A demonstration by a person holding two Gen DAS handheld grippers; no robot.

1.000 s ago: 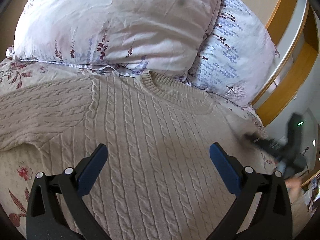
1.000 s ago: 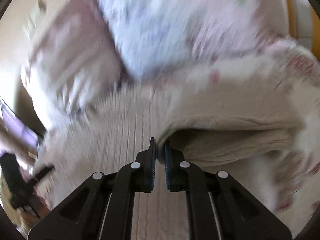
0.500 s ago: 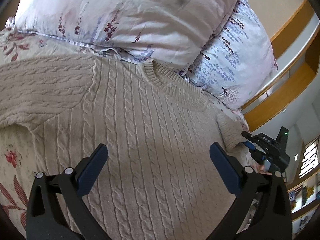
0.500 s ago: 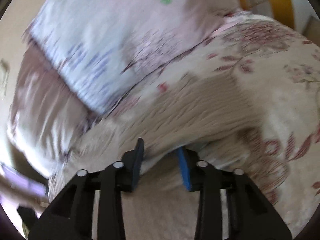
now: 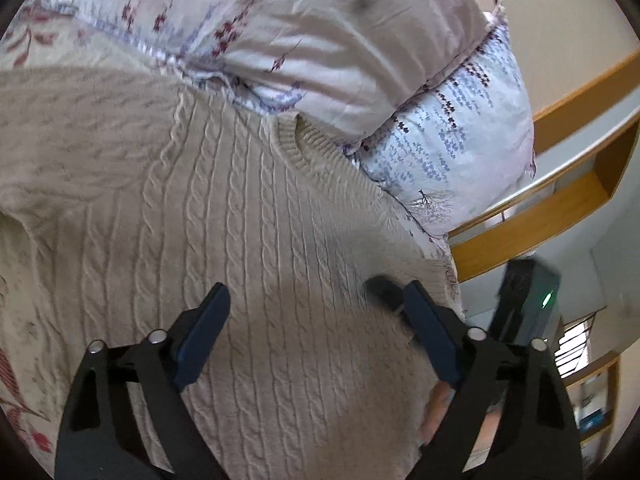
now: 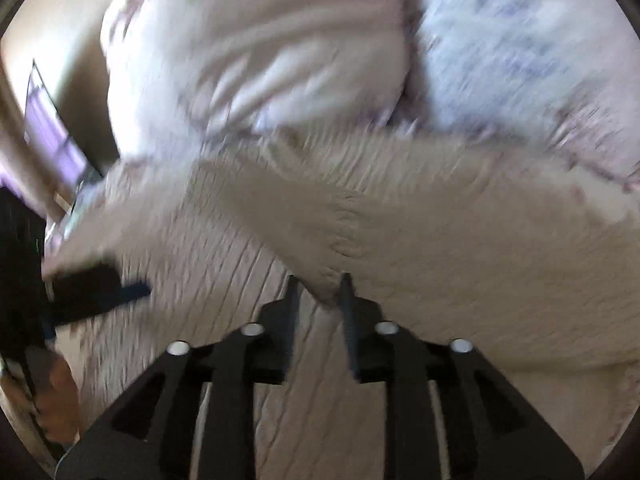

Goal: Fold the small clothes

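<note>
A beige cable-knit sweater (image 5: 224,216) lies flat on a floral bedsheet, its neckline toward the pillows. My left gripper (image 5: 316,312) is open and empty, hovering over the sweater's chest. In the blurred right wrist view, my right gripper (image 6: 320,292) has its jaws close together around a fold of the sweater's sleeve (image 6: 400,216), which drapes over the sweater body. The right gripper's tip (image 5: 384,290) shows in the left wrist view beside my left gripper's right finger. The left gripper (image 6: 100,290) shows at the left of the right wrist view.
Two floral pillows (image 5: 304,36) lie just beyond the sweater's collar. A wooden headboard shelf (image 5: 560,200) stands at the right. The flowered bedsheet (image 5: 20,352) shows at the lower left.
My right gripper has carried the sleeve inward over the sweater body, toward my left gripper. The left gripper has shifted a little nearer the sweater and stays open.
</note>
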